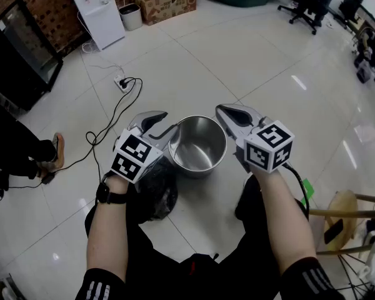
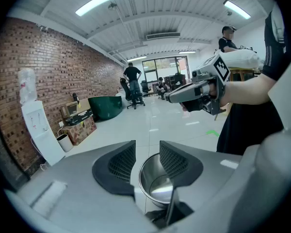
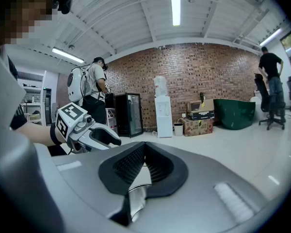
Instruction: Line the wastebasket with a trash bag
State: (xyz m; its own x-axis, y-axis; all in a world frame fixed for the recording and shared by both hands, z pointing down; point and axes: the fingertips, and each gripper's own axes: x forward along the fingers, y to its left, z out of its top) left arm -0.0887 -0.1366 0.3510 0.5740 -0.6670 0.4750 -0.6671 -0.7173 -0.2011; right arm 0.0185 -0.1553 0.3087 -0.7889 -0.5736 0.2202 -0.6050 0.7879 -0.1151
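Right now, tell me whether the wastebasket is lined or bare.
Bare: the wastebasket shows shiny metal inside; the black bag lies bunched beside it.

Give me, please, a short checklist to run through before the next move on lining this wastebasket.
1. The wastebasket stands upright: ok.
2. Its inside is empty: ok.
3. The trash bag lies close beside it: ok.
4. The bag's mouth is opened out: cannot tell, it is a crumpled heap.
5. The left claw is open and empty: ok.
6. The right claw is open for a grasp: not ok, it is shut on nothing.
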